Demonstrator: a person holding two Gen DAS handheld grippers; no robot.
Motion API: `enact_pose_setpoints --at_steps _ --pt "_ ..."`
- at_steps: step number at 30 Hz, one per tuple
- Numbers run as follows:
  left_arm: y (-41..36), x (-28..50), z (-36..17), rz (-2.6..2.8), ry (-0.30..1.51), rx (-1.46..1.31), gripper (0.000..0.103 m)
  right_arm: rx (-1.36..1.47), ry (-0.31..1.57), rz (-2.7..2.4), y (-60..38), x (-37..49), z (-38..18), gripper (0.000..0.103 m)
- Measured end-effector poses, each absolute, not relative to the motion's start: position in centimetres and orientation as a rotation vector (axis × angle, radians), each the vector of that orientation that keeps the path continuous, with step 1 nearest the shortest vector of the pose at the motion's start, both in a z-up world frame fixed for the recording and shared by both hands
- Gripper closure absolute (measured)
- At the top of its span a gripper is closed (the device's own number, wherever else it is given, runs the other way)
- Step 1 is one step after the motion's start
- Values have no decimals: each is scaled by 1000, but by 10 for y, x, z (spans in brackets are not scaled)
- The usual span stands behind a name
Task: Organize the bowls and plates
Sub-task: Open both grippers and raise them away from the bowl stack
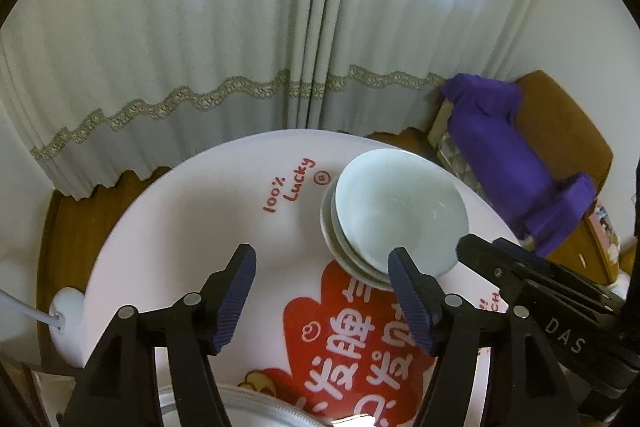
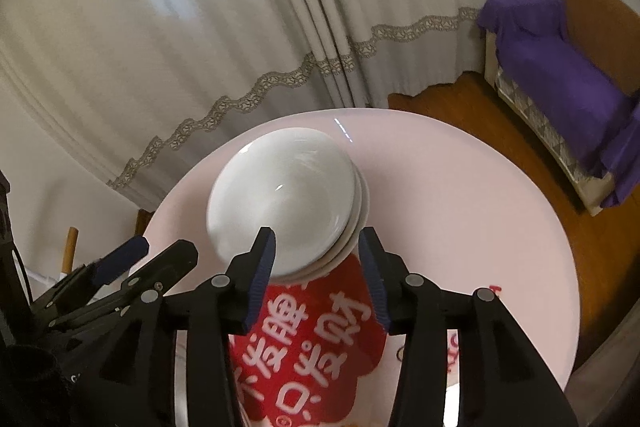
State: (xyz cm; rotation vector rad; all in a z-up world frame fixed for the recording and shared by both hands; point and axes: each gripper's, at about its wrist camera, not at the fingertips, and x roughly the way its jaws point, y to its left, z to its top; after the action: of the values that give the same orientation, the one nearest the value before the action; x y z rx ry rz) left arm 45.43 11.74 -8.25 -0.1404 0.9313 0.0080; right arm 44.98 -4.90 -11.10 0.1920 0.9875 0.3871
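Observation:
A stack of white plates with a pale bowl (image 1: 396, 211) on top stands on the round pink table (image 1: 192, 227). It also shows in the right wrist view (image 2: 284, 199). My left gripper (image 1: 322, 291) is open and empty, just near and left of the stack. My right gripper (image 2: 318, 259) is open and empty, its fingertips at the stack's near edge. The right gripper's finger (image 1: 496, 267) shows in the left wrist view beside the bowl. A white rim (image 1: 256, 403) shows at the bottom edge under the left gripper.
The table has a red printed pattern (image 2: 304, 343) in the middle. A sofa with a purple cover (image 2: 560, 75) stands to the right on the wooden floor. Pale curtains (image 1: 240, 47) hang behind the table. A white round object with a cable (image 1: 66, 303) sits at the table's left.

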Motion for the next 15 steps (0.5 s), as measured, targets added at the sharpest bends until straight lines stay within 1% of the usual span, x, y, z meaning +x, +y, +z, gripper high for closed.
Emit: enact_pose_setpoints --at_steps 3,8,10,15 --pt "116 434 -71 10 910 -126 38 184 974 394 -52 436 -101 56" --pt "114 380 -51 54 843 -105 32 162 954 420 -59 404 -86 55" --pt "112 348 -46 81 809 -98 26 156 942 428 -64 388 -81 55" --pt "102 264 -34 118 721 -83 19 144 903 461 -80 337 -60 55"
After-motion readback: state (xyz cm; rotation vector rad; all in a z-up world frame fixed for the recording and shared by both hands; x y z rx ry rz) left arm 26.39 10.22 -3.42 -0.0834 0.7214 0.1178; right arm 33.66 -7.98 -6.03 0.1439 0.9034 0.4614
